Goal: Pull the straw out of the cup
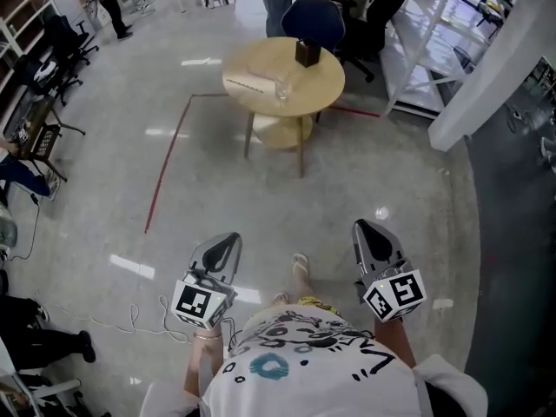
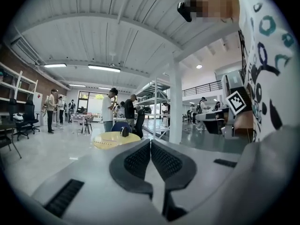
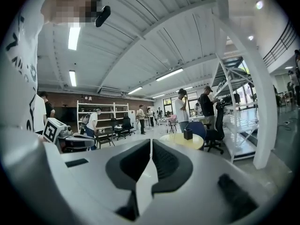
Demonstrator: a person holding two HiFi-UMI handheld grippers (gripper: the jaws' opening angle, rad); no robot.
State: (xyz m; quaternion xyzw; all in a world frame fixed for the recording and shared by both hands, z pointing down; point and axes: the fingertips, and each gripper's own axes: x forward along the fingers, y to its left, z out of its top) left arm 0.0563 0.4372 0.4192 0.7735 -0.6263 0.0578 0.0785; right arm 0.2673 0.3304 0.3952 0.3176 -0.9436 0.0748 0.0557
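A clear cup (image 1: 282, 88) stands on the round yellow table (image 1: 326, 88) far ahead of me. A striped straw (image 1: 248, 83) lies flat on the tabletop to the cup's left. A small dark box (image 1: 307, 52) sits at the table's far edge. My left gripper (image 1: 224, 248) and right gripper (image 1: 372, 235) are held close to my body, well short of the table, both shut with nothing between the jaws. The table (image 2: 112, 139) appears small in the left gripper view, and the table (image 3: 185, 141) with the dark box (image 3: 188, 134) shows in the right gripper view.
A blue chair (image 1: 313, 23) stands behind the table. A white rack (image 1: 434, 50) rises at the right, with a white pillar (image 1: 495, 68) nearer me. Red tape (image 1: 165, 168) marks the grey floor. Office chairs (image 1: 61, 46) and several people stand at the room's edges.
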